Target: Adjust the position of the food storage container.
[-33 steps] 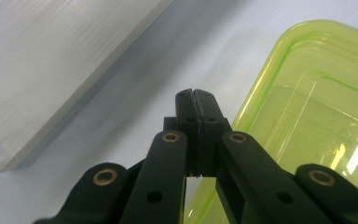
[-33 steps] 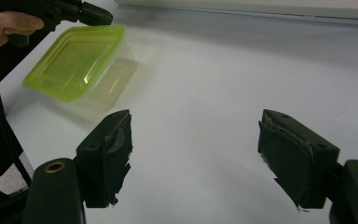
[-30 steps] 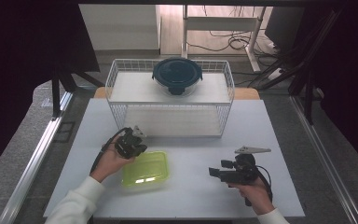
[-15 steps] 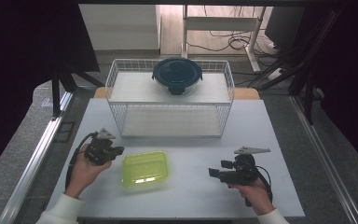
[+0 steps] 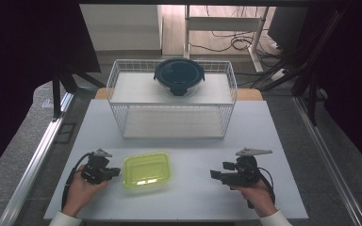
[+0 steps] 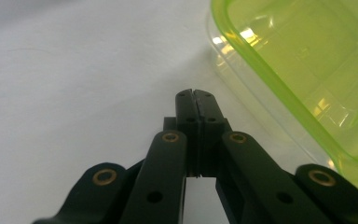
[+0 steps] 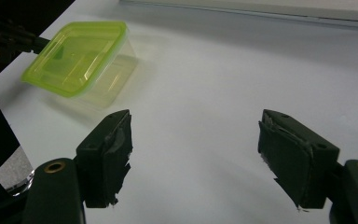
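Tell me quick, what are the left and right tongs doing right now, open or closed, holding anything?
Left tongs: closed, holding nothing, just beside the green container.
Right tongs: open, holding nothing, above the white table.

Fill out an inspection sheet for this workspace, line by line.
Surface: white table, bare around the items.
Job's things: green lidded container at front, lid on.
Clutter: wire rack at back; dark round lidded container on its top shelf.
Grippers: left gripper jaws shut, beside the green container; right gripper jaws open, holding nothing.
Cables: one trailing from each gripper; more on the floor behind.
Surroundings: dark curtains at both sides.
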### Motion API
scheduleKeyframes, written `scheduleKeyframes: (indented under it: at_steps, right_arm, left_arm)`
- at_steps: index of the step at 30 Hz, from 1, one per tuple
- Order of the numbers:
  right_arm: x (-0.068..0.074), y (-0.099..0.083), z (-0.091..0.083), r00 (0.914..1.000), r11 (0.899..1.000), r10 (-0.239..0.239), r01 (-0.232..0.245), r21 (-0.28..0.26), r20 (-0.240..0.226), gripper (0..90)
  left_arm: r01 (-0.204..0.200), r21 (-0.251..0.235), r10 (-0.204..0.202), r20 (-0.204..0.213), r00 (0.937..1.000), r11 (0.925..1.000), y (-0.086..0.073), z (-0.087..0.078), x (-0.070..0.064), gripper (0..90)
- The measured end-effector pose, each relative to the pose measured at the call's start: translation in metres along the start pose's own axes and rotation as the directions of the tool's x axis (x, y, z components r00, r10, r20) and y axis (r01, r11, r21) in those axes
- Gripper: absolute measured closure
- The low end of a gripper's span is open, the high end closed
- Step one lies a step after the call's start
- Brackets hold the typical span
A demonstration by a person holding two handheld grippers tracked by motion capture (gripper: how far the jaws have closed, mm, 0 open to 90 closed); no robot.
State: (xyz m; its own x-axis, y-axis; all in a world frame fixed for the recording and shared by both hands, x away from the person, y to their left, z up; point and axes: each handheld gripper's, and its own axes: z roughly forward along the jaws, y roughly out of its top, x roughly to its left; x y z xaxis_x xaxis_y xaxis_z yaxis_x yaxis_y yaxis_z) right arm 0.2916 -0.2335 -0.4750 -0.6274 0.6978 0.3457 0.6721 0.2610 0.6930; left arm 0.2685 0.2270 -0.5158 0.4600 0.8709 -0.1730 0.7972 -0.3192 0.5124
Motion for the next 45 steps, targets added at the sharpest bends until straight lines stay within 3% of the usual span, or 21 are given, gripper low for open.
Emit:
scheduleKeyframes:
  at_steps: [4, 16, 31, 45]
  right_arm:
    - [0.0, 0.0, -0.001, 1.0, 1.0, 0.006, -0.006, 0.001, 0.004, 25.2]
    - [-0.001, -0.001, -0.003, 0.9997, 1.0, 0.021, -0.021, 0.0, 0.014, 25.2]
    - [-0.002, -0.001, -0.003, 0.9994, 1.0, 0.029, -0.029, -0.003, 0.019, 25.2]
    - [-0.002, -0.001, -0.002, 0.9994, 1.0, 0.029, -0.029, 0.004, 0.016, 25.2]
  left_arm:
    - [-0.028, 0.018, 0.028, 0.009, 0.9996, 0.9994, 0.005, 0.006, -0.008, 90.0]
    - [-0.02, 0.019, 0.019, 0.054, 0.9984, 0.9996, 0.011, 0.014, -0.011, 90.0]
    - [-0.058, 0.018, 0.056, 0.082, 0.9951, 0.9982, 0.029, 0.029, -0.03, 90.0]
    - [-0.068, 0.022, 0.065, 0.111, 0.9917, 0.9975, 0.042, 0.042, -0.043, 90.0]
